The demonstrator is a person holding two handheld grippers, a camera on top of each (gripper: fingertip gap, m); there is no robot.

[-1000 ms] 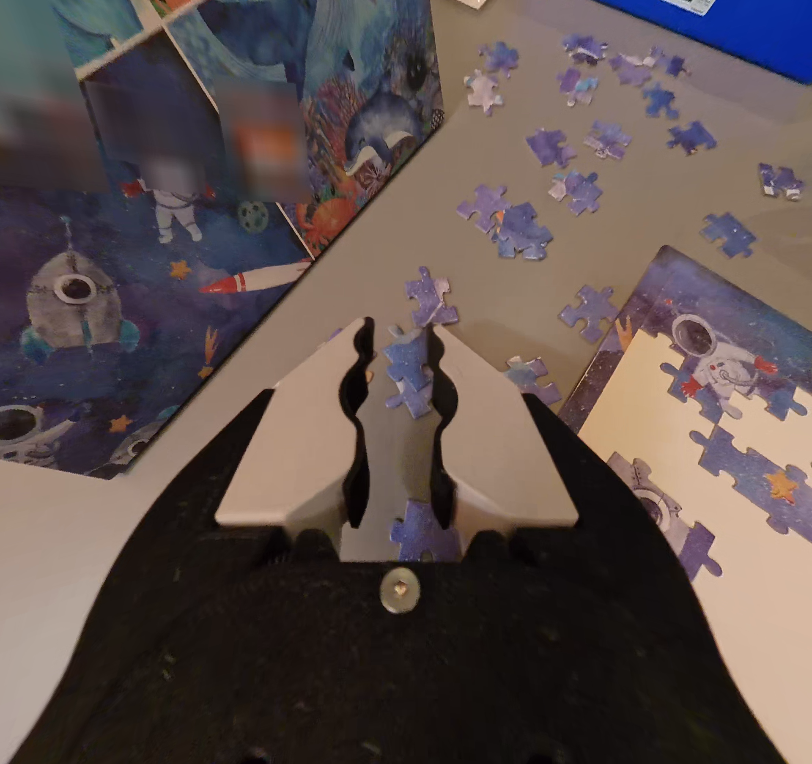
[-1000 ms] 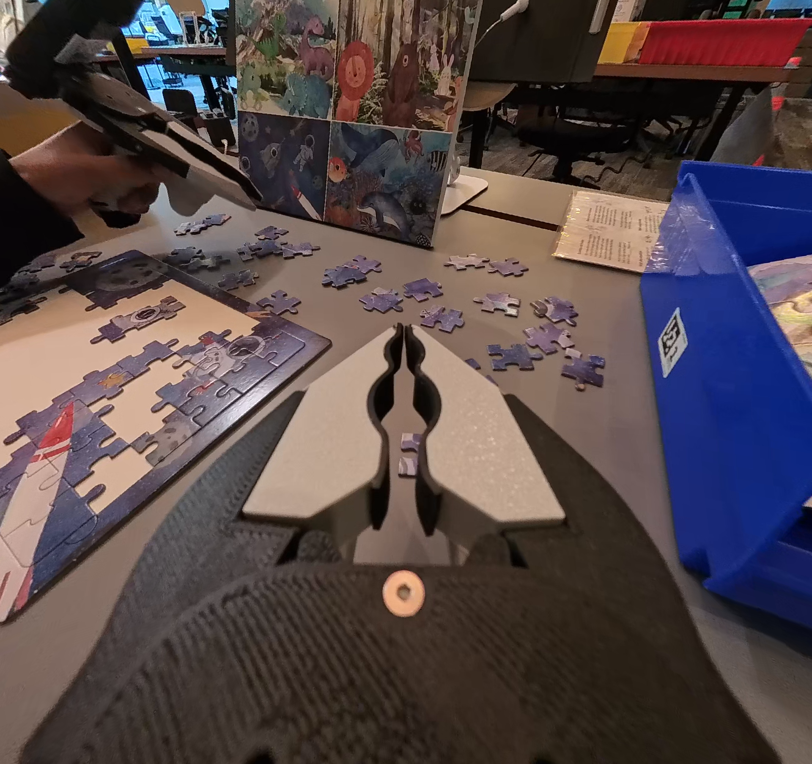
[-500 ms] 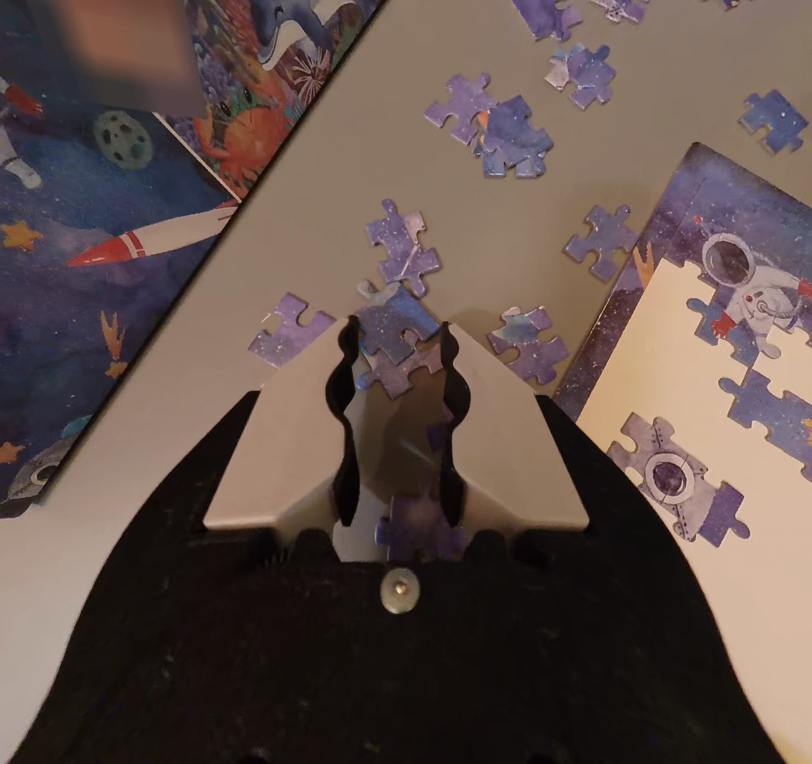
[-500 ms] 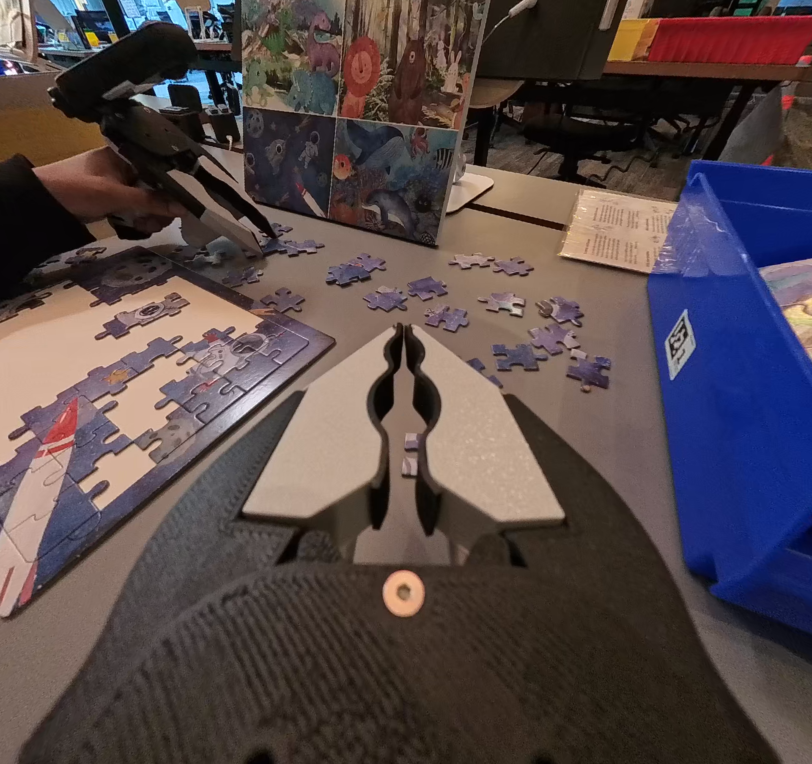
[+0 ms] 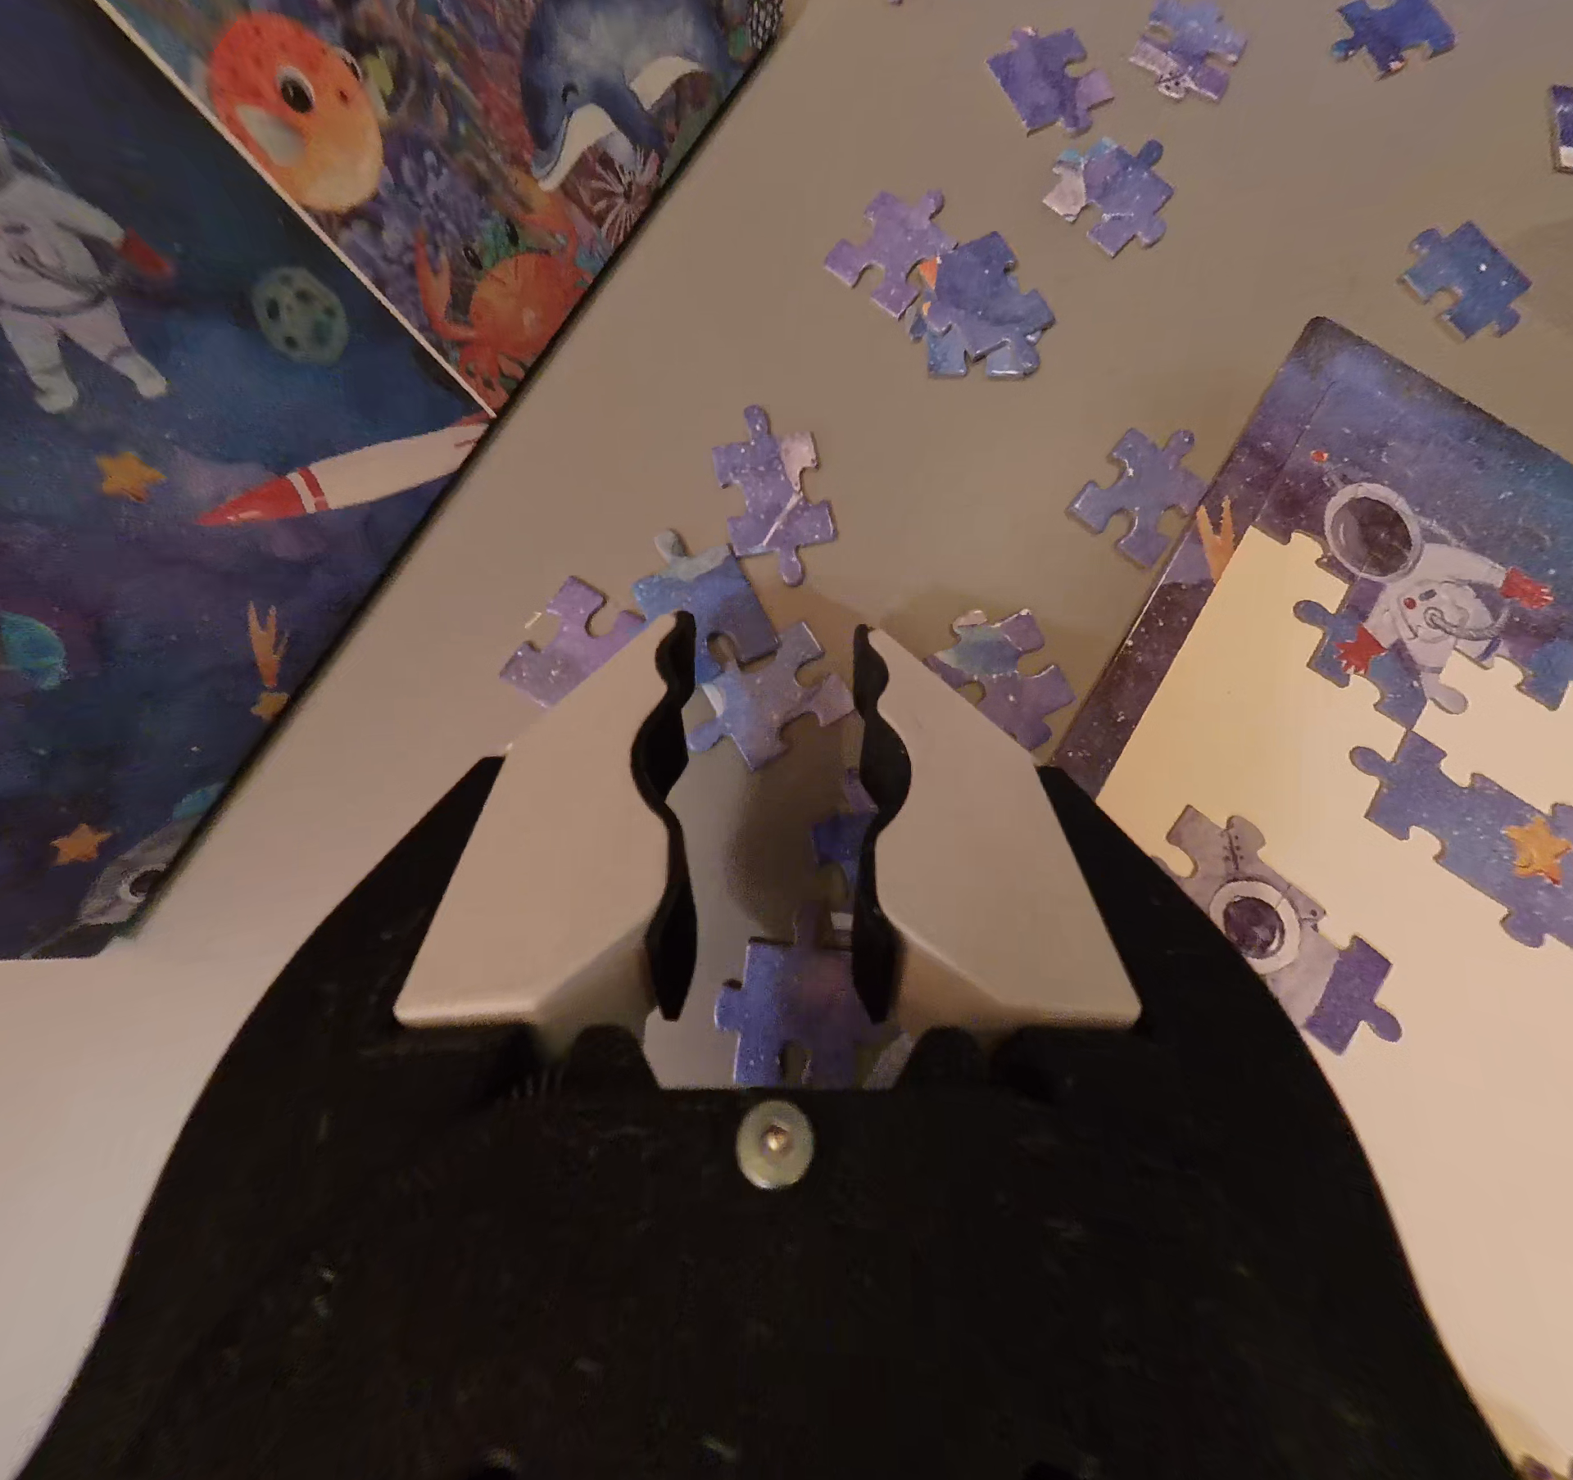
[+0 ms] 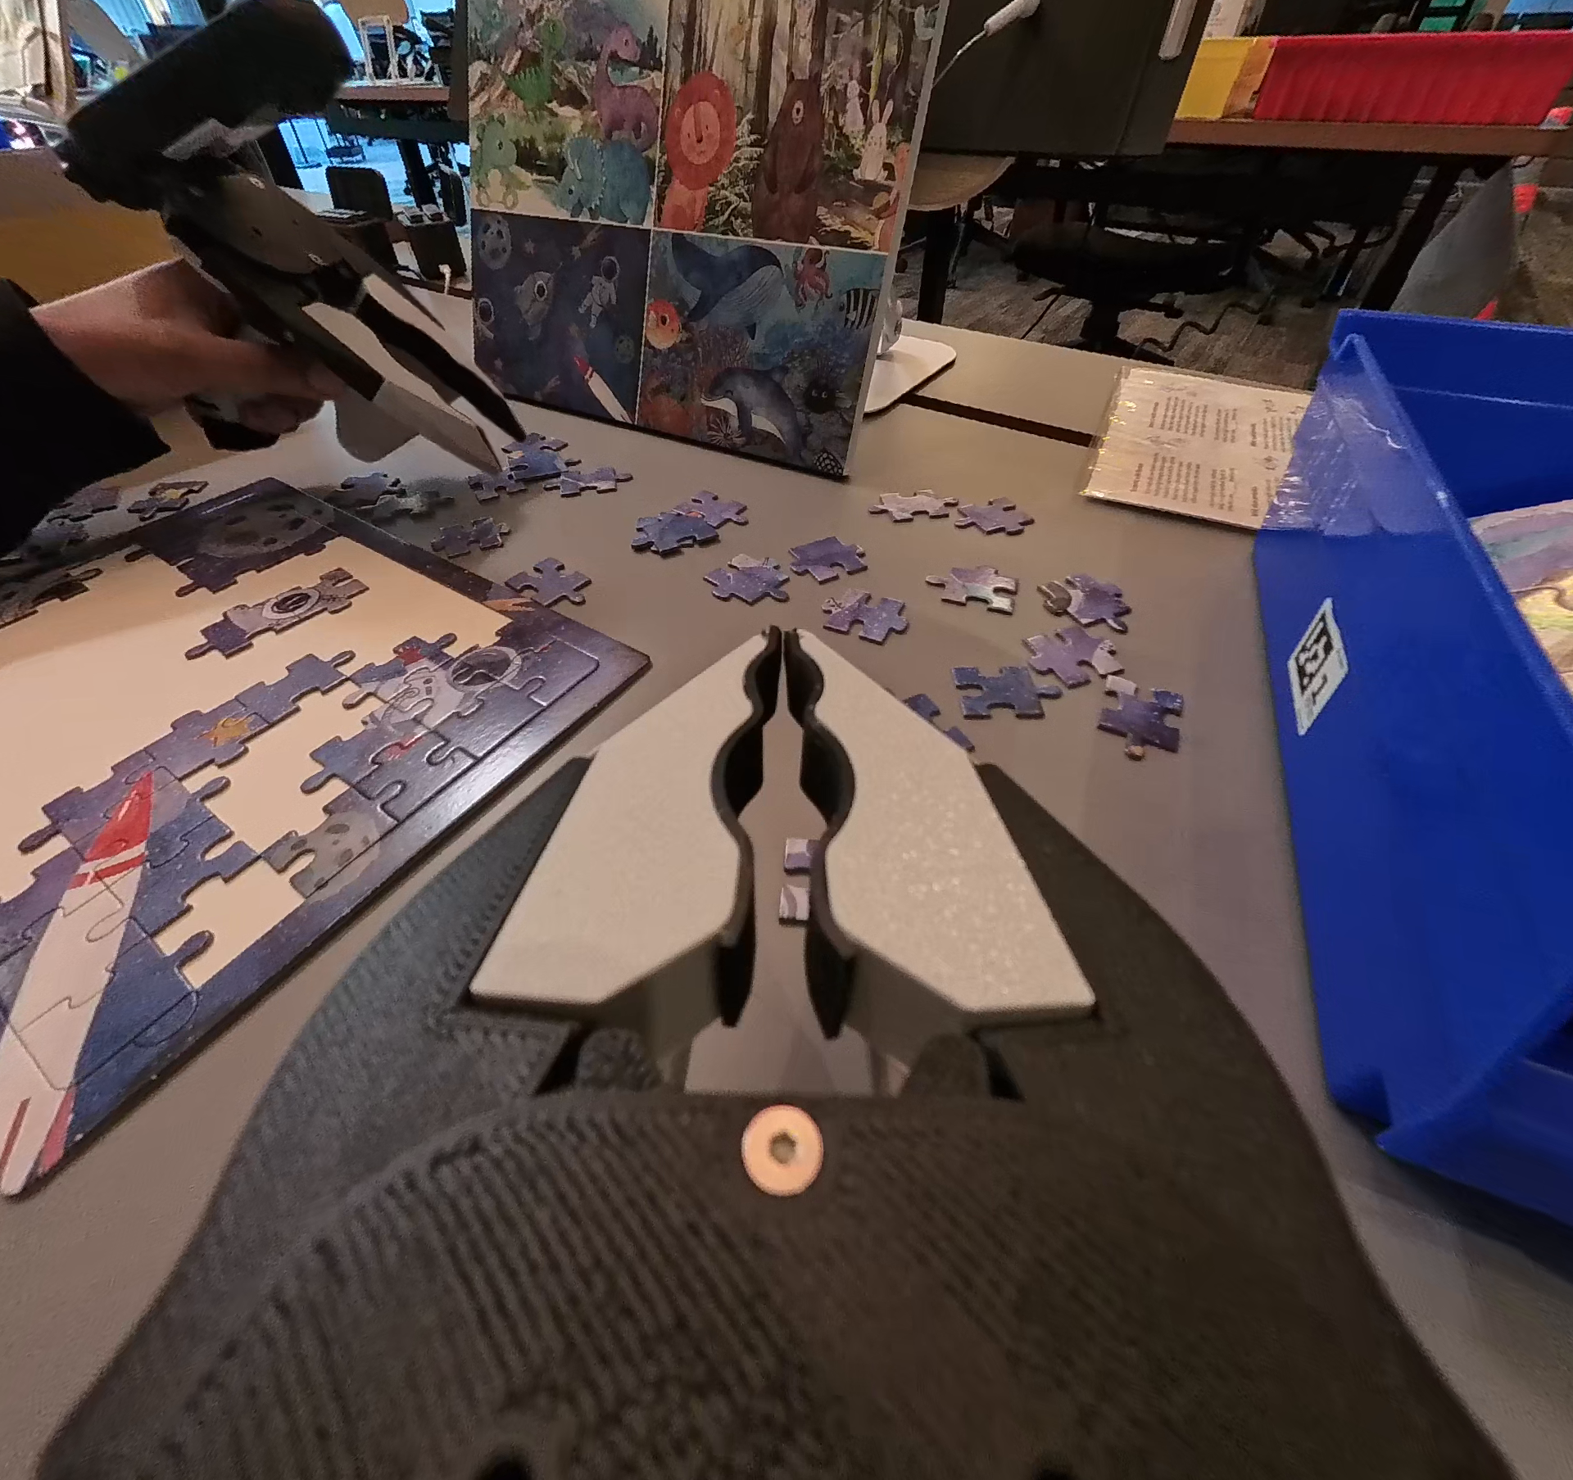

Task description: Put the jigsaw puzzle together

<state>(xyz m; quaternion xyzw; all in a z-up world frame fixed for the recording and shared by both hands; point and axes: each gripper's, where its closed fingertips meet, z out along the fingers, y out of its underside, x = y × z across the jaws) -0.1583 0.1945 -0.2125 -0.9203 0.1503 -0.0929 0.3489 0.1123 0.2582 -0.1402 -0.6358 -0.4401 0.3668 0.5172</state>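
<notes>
My left gripper (image 5: 773,629) is open and low over the grey table. Its jaws stand on either side of a purple puzzle piece (image 5: 766,703) that lies flat, with gaps to both pads. A blue piece (image 5: 706,592) overlaps it by the left fingertip. Other loose pieces (image 5: 770,495) lie close around. The puzzle board (image 5: 1260,775), partly filled, lies to the right. In the right wrist view the left gripper (image 6: 502,452) points down at pieces by the board's far corner (image 6: 596,660). My right gripper (image 6: 781,639) is shut, raised over the table, with nothing between its tips.
A picture box (image 6: 706,205) stands upright behind the pieces and fills the left of the left wrist view (image 5: 255,333). A blue bin (image 6: 1404,716) stands at the right. A printed sheet (image 6: 1192,460) lies behind it. Several loose purple pieces (image 6: 860,614) are scattered mid-table. Spacing between my two grippers at the tips: around 30 centimeters.
My left gripper has opened wider and dropped closer to the table, so the purple piece now lies between its jaws. The right gripper has stayed shut and nearly still.
</notes>
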